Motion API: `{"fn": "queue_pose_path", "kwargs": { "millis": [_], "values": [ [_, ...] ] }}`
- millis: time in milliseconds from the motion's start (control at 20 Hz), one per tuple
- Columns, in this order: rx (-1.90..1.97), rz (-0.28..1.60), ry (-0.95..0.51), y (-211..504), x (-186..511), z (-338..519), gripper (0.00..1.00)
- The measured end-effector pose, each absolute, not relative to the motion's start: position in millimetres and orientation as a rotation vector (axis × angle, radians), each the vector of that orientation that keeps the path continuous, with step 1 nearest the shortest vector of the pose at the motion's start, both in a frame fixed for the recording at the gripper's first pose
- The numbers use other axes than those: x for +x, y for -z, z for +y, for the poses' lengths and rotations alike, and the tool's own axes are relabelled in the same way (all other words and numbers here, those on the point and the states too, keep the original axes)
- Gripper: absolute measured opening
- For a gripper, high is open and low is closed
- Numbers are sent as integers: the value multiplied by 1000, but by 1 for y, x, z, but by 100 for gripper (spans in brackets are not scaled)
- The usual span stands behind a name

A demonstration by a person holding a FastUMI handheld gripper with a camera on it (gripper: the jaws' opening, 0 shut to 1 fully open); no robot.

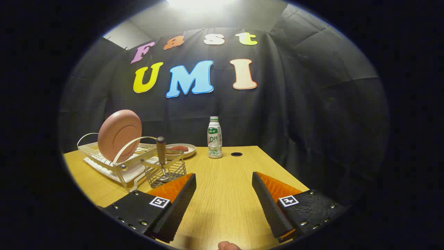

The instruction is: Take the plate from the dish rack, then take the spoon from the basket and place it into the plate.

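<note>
The claw (pixel 224 180) hangs wide over the table (pixel 225 205), gripping nothing. Just beyond its left finger, the spoon (pixel 161 152) stands in the wire basket (pixel 165 172). Farther left, the pink plate (pixel 119 135) stands upright in the rack (pixel 104 159). A bottle (pixel 214 137) stands far ahead.

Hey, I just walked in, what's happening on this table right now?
A person is holding a two-finger tool low over the wooden table; its fingers are spread open with nothing between them. Nothing has been picked up yet. The pink plate stands upright in the white dish rack ahead and to the left. The spoon sits handle-up in the wire basket beside the rack, just beyond the left finger. A small dish and a drink bottle stand farther back.
</note>
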State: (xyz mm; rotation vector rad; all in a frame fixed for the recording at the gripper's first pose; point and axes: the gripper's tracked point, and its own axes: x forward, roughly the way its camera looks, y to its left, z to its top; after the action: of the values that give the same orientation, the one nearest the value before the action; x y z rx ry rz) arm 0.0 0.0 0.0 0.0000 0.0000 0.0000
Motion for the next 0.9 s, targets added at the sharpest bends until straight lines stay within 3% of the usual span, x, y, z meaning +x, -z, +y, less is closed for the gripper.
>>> {"fn": "queue_pose_path", "kwargs": {
  "millis": [350, 900],
  "values": [
    [18, -29, 52, -36, 27, -16, 99],
    [10, -66, 79, -189, -44, 35, 98]
  ]
}}
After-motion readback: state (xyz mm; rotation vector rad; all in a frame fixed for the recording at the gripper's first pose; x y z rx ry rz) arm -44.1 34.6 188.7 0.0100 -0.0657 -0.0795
